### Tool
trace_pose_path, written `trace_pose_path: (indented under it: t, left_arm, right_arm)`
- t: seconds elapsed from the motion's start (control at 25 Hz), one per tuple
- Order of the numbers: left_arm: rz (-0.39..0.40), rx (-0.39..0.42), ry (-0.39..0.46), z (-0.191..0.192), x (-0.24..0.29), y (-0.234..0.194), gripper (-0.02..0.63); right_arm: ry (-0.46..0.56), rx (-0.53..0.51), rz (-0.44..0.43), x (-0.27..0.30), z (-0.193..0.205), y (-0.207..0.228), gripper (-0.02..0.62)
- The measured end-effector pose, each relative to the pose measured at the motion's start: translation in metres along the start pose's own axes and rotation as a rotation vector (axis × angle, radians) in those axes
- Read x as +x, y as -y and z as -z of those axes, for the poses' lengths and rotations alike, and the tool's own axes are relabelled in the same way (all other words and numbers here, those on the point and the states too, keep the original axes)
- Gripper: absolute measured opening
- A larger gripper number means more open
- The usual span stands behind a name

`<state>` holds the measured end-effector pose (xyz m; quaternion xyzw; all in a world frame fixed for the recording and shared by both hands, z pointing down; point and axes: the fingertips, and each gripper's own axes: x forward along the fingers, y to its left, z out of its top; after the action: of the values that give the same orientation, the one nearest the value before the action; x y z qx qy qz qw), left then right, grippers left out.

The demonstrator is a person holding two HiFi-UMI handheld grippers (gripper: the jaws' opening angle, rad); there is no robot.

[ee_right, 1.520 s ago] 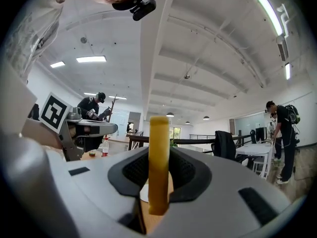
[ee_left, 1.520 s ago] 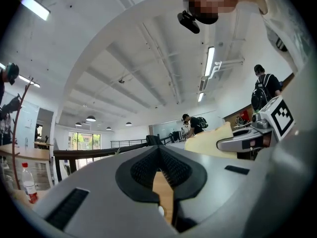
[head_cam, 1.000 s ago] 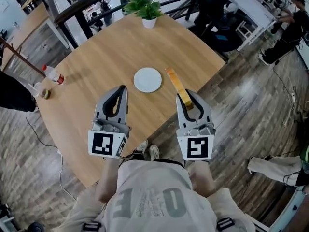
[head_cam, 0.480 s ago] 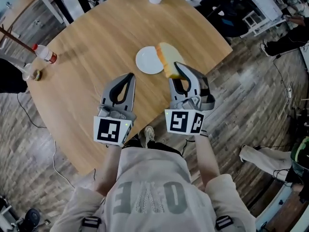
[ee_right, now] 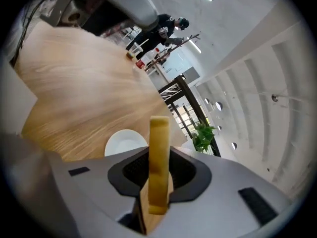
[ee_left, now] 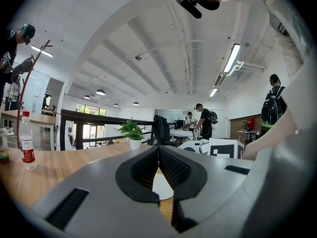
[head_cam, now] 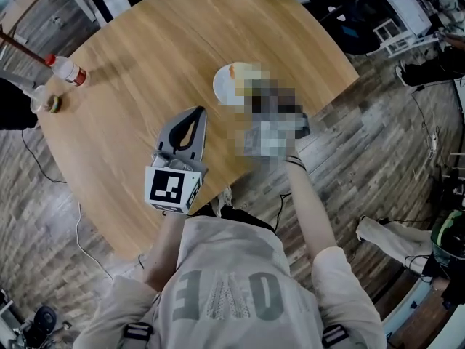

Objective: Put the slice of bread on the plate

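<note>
**Bread slice, gripped at the plate**

Right gripper (ee_right: 159, 155): jaws were clamped on the bread slice (ee_right: 159, 133), which was held edge-on with its upper end standing clear beyond the tips. In the head view the slice sat over the right part of the white plate (head_cam: 222, 89); contact with the plate could not be told. Left gripper (ee_left: 158, 151): jaws were closed together with nothing between them, near the plate. Both were over the wooden table (head_cam: 145, 57). Also on the table: water bottle (head_cam: 67, 70), potted plant (ee_left: 132, 133).
</note>
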<state>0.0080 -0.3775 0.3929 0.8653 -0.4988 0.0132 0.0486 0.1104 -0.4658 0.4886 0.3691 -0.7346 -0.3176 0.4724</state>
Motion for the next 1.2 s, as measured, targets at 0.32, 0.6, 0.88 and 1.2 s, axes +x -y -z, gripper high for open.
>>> trace_pose_path:
  t: [0.32, 0.6, 0.88, 1.2]
  left_arm:
    - [-0.009, -0.024, -0.035, 0.012, 0.002, -0.015, 0.008]
    - [-0.026, -0.041, -0.053, 0.021, 0.002, -0.032, 0.008]
    - [-0.04, -0.055, -0.062, 0.026, 0.002, -0.039, 0.008]
    - [0.0, -0.08, -0.075, 0.03, 0.01, -0.026, 0.008]
  right_arm:
    - [-0.058, -0.108, -0.106, 0.05, 0.009, -0.03, 0.092]
    - [-0.102, -0.129, -0.074, 0.062, 0.012, -0.039, 0.092]
    - [-0.127, -0.12, -0.071, 0.07, 0.018, -0.042, 0.094]
    - [-0.095, -0.096, -0.172, 0.071, 0.014, -0.053, 0.094]
